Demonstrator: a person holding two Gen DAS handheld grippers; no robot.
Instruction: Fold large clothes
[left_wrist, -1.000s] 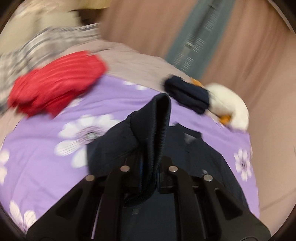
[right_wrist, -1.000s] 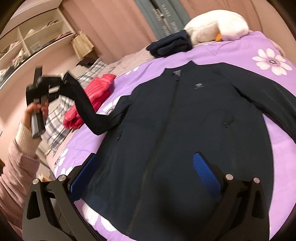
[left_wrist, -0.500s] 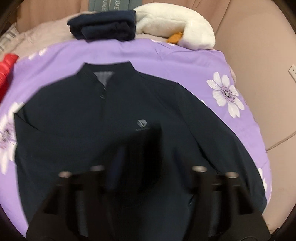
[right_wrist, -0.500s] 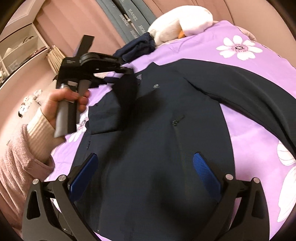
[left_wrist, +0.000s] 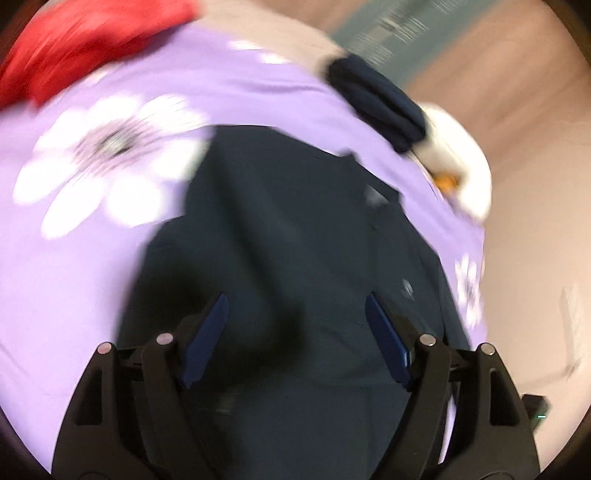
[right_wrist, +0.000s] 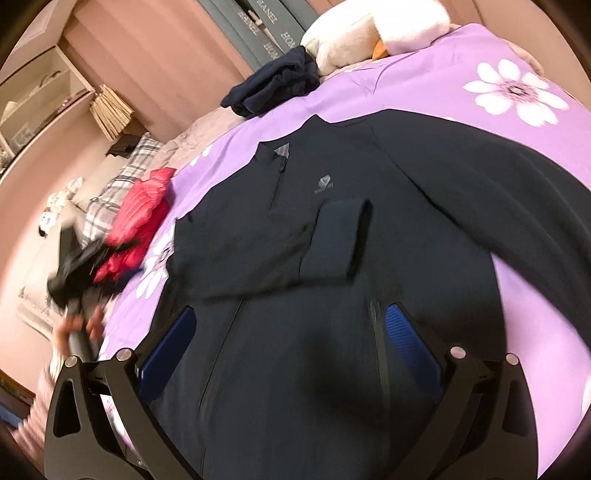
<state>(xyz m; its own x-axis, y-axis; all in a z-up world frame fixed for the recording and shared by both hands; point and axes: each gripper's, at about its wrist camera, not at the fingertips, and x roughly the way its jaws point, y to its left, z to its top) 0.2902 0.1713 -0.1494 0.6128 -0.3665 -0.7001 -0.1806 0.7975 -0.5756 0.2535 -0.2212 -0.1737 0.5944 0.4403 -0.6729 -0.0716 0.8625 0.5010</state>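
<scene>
A dark navy zip jacket (right_wrist: 369, 295) lies front up on the purple flowered bedspread (right_wrist: 424, 85). One sleeve (right_wrist: 336, 240) is folded across its chest, cuff near the logo. The other sleeve (right_wrist: 517, 192) stretches out to the right. My right gripper (right_wrist: 291, 350) is open and empty above the jacket's lower part. My left gripper (left_wrist: 295, 332) is open and empty above the jacket (left_wrist: 295, 240); the right wrist view shows it blurred at the bed's left edge (right_wrist: 77, 266).
A folded navy garment (right_wrist: 277, 85) and a white plush toy (right_wrist: 369, 33) lie at the head of the bed. A red puffer garment (right_wrist: 136, 221) and a plaid cloth (right_wrist: 118, 184) lie to the left. Shelves stand beyond.
My left gripper carried the sleeve across the jacket's chest, let it go and opened, then pulled back to the left. The sleeve now rests folded on the chest.
</scene>
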